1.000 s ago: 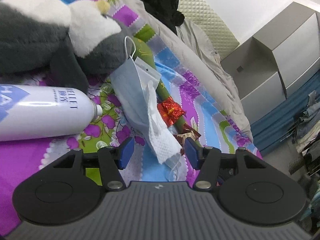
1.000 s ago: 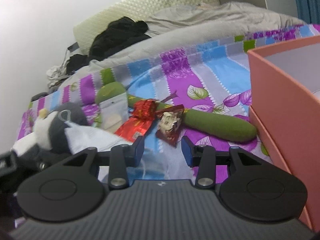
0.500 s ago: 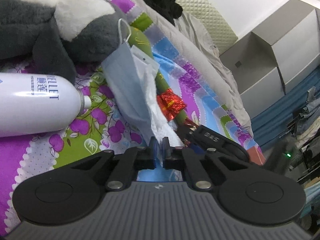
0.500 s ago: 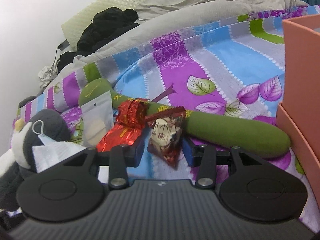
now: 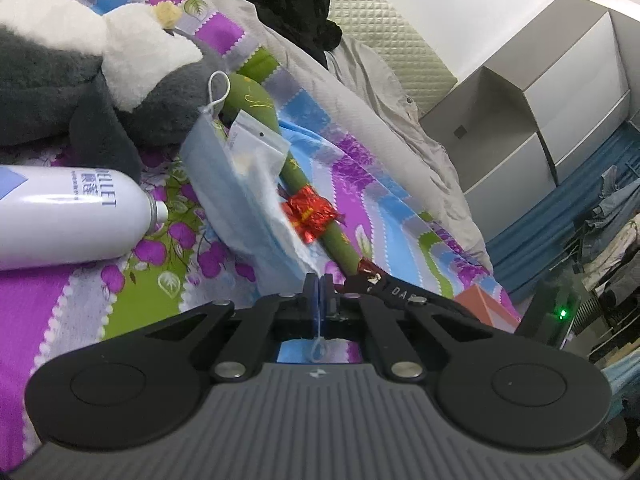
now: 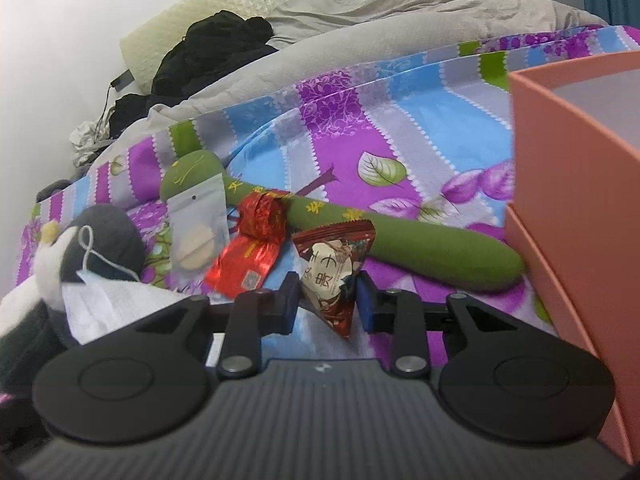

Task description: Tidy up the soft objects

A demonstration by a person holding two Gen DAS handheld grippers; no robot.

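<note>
On the bed, the left tongs (image 5: 319, 294) are pressed fully together, their blue pads pinching the near edge of a pale blue face mask (image 5: 236, 200); one ear loop of the mask hangs down behind the closed pads, and a white tissue lies along the mask's upper side. The mask stretches away from the tongs toward a grey and white plush toy (image 5: 80, 84), with its far ear loop standing up beside the toy. A white spray bottle (image 5: 68, 216) lies on its side on the striped floral bedsheet (image 5: 400, 208), just left of the mask. A small clear zip bag (image 5: 256, 144) rests on the mask's far end, against a long green roll (image 5: 308, 196).

The right tongs (image 6: 327, 300) have just been closing, and a dark red snack packet (image 6: 334, 268) stands between the blue pads; the pads sit against its two sides, so they appear to grip it, with the packet's pointed lower corner hanging below them. Behind the packet the green roll lies across the sheet, its right end touching an orange box (image 6: 576, 184). A crumpled red foil wrapper (image 6: 256, 240) lies on and in front of the roll, just left of the packet. A black garment (image 6: 208, 52) is heaped near the quilted headboard, on grey bedding.
</note>
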